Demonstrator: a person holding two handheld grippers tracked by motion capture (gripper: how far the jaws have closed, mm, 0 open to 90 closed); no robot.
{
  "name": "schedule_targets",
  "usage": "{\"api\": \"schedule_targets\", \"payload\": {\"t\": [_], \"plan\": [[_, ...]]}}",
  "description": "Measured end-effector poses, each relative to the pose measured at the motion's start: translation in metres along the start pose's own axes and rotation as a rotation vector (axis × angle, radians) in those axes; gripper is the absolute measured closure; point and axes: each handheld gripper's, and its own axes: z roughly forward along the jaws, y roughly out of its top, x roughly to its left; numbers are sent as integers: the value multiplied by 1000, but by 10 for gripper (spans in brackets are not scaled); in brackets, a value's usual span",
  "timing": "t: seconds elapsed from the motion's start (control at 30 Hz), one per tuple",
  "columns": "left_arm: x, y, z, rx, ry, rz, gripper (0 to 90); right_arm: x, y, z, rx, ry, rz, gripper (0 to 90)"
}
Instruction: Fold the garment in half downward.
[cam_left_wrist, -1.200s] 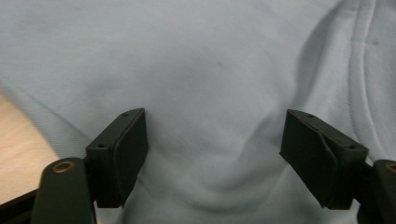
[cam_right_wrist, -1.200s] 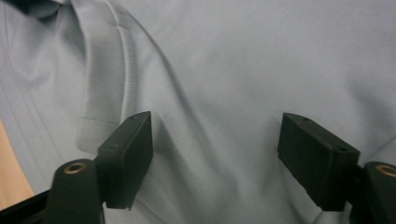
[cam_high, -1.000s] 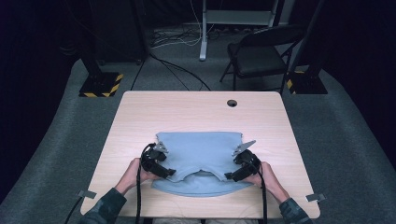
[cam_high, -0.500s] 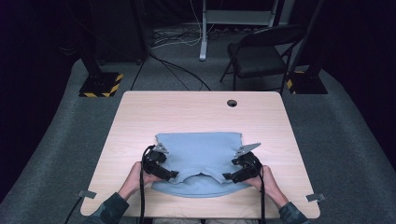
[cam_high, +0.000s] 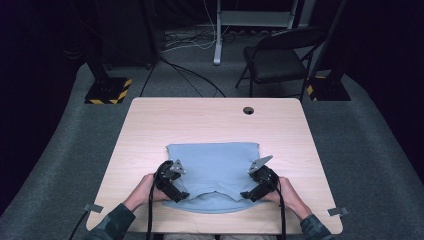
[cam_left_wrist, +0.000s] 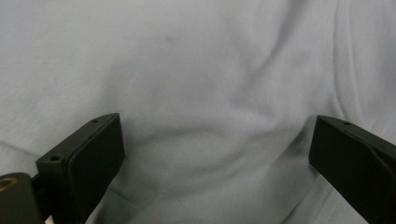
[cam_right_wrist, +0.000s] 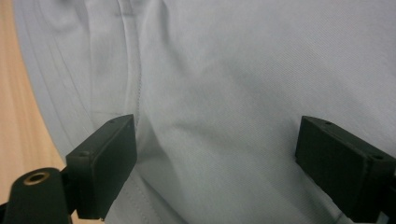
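Observation:
A light blue garment (cam_high: 215, 160) lies flat on the wooden table (cam_high: 210, 120), its near part folded over. My left gripper (cam_high: 181, 195) rests over the garment's near left part and my right gripper (cam_high: 247, 194) over its near right part, both pointing inward. In the left gripper view the left gripper (cam_left_wrist: 215, 126) stands open above wrinkled cloth (cam_left_wrist: 187, 56). In the right gripper view the right gripper (cam_right_wrist: 215, 123) is open over the cloth (cam_right_wrist: 257, 56) next to a seam. Both pairs of jaws have just been opening, and no cloth is pinched between them.
The table has a cable hole (cam_high: 248, 110) at its far edge and bare wood around the garment. Beyond it stand a folding chair (cam_high: 280, 55) and two stands with striped bases (cam_high: 107, 90), with cables on the grey floor.
Both hands stay at the garment's near corners. The garment lies where it was, and no move shows in the high view.

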Motion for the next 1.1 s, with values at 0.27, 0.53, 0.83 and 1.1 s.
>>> {"api": "schedule_targets", "payload": {"t": [0.27,0.53,0.83,1.1], "plan": [[-16,4,-17,-163,-50,-89,66,23,5,-11,-135,50,-31,261],[-42,-1,-10,-118,-36,-39,313,40,2,2,-85,18,-66,433],[-55,-8,1,-82,-4,35,654,40,-7,3,-95,-38,-54,727],[-51,-9,-4,-103,-42,47,833,40,-9,-1,-108,-4,-77,791]]}}
